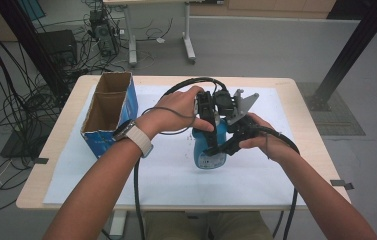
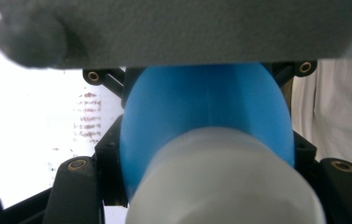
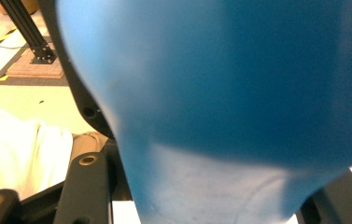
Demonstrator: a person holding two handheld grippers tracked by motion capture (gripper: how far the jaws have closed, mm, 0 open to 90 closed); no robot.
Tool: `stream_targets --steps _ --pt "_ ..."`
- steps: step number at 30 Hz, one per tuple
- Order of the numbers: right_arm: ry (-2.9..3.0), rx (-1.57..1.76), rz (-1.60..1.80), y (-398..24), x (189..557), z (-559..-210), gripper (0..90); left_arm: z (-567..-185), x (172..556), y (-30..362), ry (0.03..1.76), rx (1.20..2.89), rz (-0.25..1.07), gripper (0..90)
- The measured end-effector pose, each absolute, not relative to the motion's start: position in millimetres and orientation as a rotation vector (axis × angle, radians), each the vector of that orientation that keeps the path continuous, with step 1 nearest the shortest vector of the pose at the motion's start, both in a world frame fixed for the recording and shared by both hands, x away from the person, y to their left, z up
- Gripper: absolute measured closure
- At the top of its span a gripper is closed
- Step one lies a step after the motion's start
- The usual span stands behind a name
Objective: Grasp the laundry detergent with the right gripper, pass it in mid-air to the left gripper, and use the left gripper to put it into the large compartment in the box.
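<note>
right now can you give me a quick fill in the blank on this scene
1. Both grippers are shut on a ____ bottle.
2. The open cardboard box stands to the ____ of the bottle in the high view.
3. The left hand has a ____ on its wrist.

Missing words: blue; left; watch

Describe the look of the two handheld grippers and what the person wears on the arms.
Both grippers are black. The left gripper trails a thick black cable that loops over the table. The right gripper carries a grey three-cornered plate on top and trails its own black cable. Arms are bare of sleeves; a wristwatch with a pale band sits on the left wrist.
</note>
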State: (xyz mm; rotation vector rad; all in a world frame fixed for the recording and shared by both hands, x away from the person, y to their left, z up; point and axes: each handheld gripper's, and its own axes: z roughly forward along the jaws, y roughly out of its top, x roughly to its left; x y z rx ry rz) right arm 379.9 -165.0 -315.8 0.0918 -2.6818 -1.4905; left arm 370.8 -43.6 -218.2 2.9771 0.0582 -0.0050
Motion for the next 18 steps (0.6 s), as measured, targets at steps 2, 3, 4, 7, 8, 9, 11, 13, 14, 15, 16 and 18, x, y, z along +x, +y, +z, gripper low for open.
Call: stream_targets --steps 2,3,4,7,8,9,11,13,14,15,16,18 --pt "-2.685 0.092 -1.49 -165.2 379.7 -315.7 42.9 -218.1 371.1 -43.9 0.056 2.978 -0.007 37.0" --pt "-2.684 0.092 -1.491 -165.4 379.8 -315.8 42.9 -218.3 370.9 -44.0 0.062 2.975 -0.009 37.0" --pt "-2.685 0.093 -1.491 -165.7 379.8 -315.8 42.9 -218.3 371.0 -44.0 0.062 2.974 -0.011 37.1" --pt "-2.687 0.093 -1.49 -165.9 379.9 -315.9 42.9 -218.5 371.0 -44.2 0.062 2.975 -0.009 37.0" --pt "-2.687 0.093 -1.488 -165.8 379.9 -315.8 42.9 -218.4 371.4 -44.2 0.056 2.977 -0.009 37.1" --pt "-2.687 0.091 -1.485 -165.8 379.8 -315.7 42.9 -218.5 371.1 -44.0 0.062 2.976 -0.009 37.0" --pt "-2.687 0.093 -1.488 -165.5 379.7 -315.9 42.9 -218.5 370.9 -43.8 0.063 2.977 -0.009 37.1" --pt "-2.686 0.096 -1.485 -165.2 379.5 -315.8 42.9 -218.6 370.7 -43.6 0.063 2.976 -0.007 37.0" --pt "-2.687 0.095 -1.486 -165.0 379.5 -315.8 42.9 -218.7 370.5 -43.5 0.066 2.975 -0.008 37.1" --pt "-2.687 0.095 -1.487 -164.9 379.4 -315.8 42.9 -218.6 370.4 -43.4 0.067 2.975 -0.008 37.1" --pt "-2.686 0.096 -1.487 -164.9 379.5 -315.8 42.9 -218.4 370.3 -43.4 0.068 2.975 -0.007 37.0" --pt "-2.688 0.098 -1.488 -164.8 379.5 -315.5 42.9 -218.1 370.1 -43.1 0.07 2.973 -0.006 37.0"
